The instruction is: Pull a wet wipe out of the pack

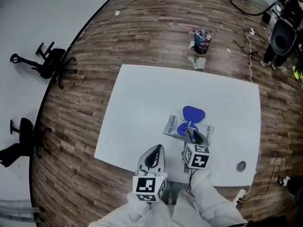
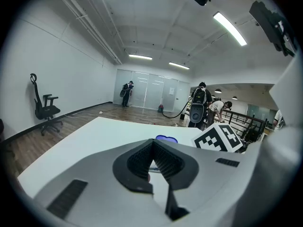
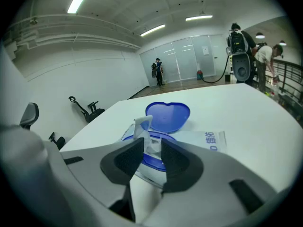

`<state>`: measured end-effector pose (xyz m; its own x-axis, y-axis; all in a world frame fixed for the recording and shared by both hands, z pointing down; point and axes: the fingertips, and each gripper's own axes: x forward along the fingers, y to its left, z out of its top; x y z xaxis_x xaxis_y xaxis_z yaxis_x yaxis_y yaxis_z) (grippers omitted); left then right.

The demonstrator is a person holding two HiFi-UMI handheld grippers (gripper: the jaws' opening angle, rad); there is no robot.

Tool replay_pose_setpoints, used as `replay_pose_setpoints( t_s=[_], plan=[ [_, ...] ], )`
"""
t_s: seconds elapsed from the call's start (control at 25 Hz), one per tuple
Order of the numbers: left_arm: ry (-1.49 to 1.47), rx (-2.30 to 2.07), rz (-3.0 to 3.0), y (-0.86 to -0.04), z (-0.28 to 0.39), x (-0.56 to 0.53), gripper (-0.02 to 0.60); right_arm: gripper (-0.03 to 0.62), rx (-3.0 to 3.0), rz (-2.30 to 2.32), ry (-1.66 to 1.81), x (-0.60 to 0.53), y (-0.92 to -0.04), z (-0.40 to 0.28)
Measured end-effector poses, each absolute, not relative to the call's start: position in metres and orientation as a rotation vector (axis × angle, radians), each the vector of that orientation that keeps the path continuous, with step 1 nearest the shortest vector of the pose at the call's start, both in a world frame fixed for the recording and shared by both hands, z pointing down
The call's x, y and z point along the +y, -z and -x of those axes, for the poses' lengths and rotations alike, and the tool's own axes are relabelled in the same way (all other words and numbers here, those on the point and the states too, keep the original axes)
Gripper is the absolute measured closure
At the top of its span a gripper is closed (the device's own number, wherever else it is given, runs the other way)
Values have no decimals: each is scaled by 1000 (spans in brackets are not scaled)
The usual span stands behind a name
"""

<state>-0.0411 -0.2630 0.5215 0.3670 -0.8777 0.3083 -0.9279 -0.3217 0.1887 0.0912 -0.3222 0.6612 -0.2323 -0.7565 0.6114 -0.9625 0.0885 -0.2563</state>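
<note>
A wet wipe pack (image 1: pixel 176 126) lies on the white table (image 1: pixel 142 103) with its blue lid (image 1: pixel 193 113) flipped open away from me. My right gripper (image 1: pixel 191 135) hovers right over the pack's opening. In the right gripper view a white wipe (image 3: pixel 142 125) stands up out of the blue opening of the pack (image 3: pixel 208 140), and the right gripper (image 3: pixel 151 143) is shut on it just below its tip. My left gripper (image 1: pixel 154 150) rests near the table's front edge, left of the pack and apart from it. It is shut and holds nothing (image 2: pixel 153 145).
A round hole (image 1: pixel 241 165) sits in the table's front right corner. On the floor beyond the table stand a cup of markers (image 1: pixel 201 41) and a crumpled paper (image 1: pixel 198 63). Two office chairs (image 1: pixel 49 63) are at the left. People (image 2: pixel 201 105) stand far off.
</note>
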Motion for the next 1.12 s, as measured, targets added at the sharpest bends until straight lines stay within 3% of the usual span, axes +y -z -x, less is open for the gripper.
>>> replay_pose_setpoints(
  t_s=[0.32,1.12],
  plan=[
    [-216,-1597,-2294,-522,45,-263,581,476,-2040,-1709,-881,-323,-660,-91],
    [-223,-1618,-2281,-520,51,-257,581,556,-2027,-1704,-857,-323,-658,-87]
  ],
)
